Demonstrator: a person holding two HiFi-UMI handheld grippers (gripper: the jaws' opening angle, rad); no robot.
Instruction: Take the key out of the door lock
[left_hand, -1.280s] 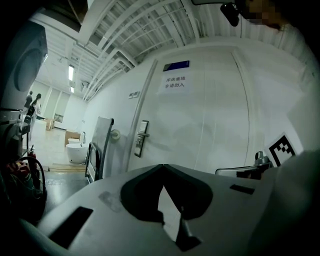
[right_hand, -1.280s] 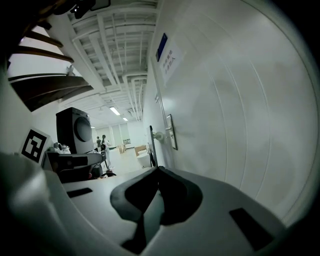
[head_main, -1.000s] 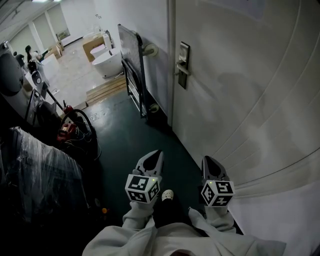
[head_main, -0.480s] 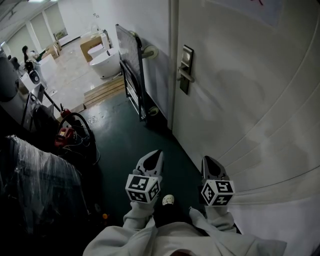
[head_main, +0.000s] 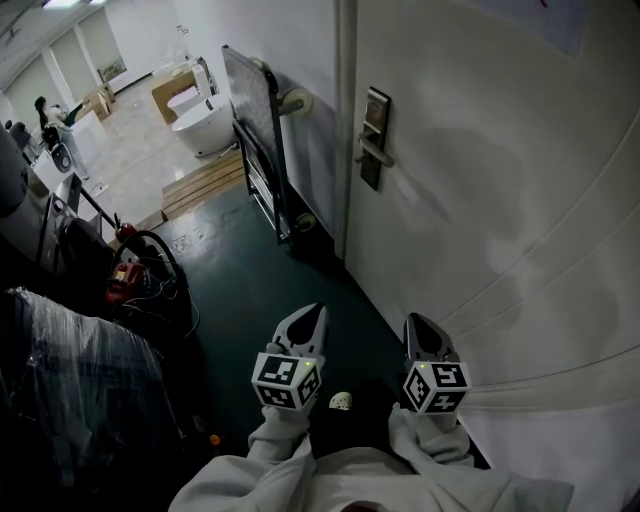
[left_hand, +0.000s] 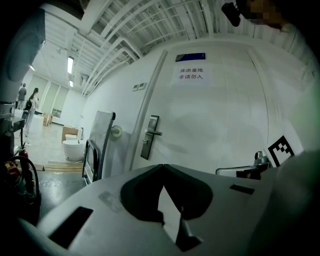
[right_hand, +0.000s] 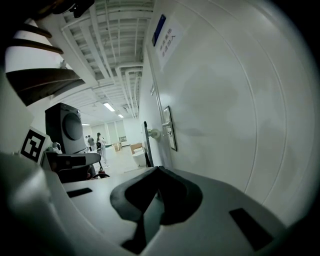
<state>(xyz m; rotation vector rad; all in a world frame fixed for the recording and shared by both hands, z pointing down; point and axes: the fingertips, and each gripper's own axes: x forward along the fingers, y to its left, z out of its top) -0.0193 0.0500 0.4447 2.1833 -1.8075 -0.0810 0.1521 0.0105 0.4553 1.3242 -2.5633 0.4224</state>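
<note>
The white door fills the right of the head view, with its metal lock plate (head_main: 374, 137) and lever handle (head_main: 371, 152) well ahead of both grippers. The plate also shows in the left gripper view (left_hand: 149, 136) and the right gripper view (right_hand: 169, 135). The key is too small to make out on it. My left gripper (head_main: 309, 316) is held low over the dark green floor, its jaws shut and empty. My right gripper (head_main: 418, 324) is beside it, close to the door face, its jaws also shut on nothing.
A folded metal trolley (head_main: 255, 120) leans on the wall left of the door frame. Beyond it are a white bathtub (head_main: 205, 125) and wooden planks (head_main: 205, 180). A red device with a hose (head_main: 130, 270) and a plastic-wrapped bundle (head_main: 70, 370) line the left. People stand far down the hall.
The person has stepped slightly forward along the door, and both grippers have moved with them. The floor clutter has slid back and left in view. Both pairs of jaws stay shut.
</note>
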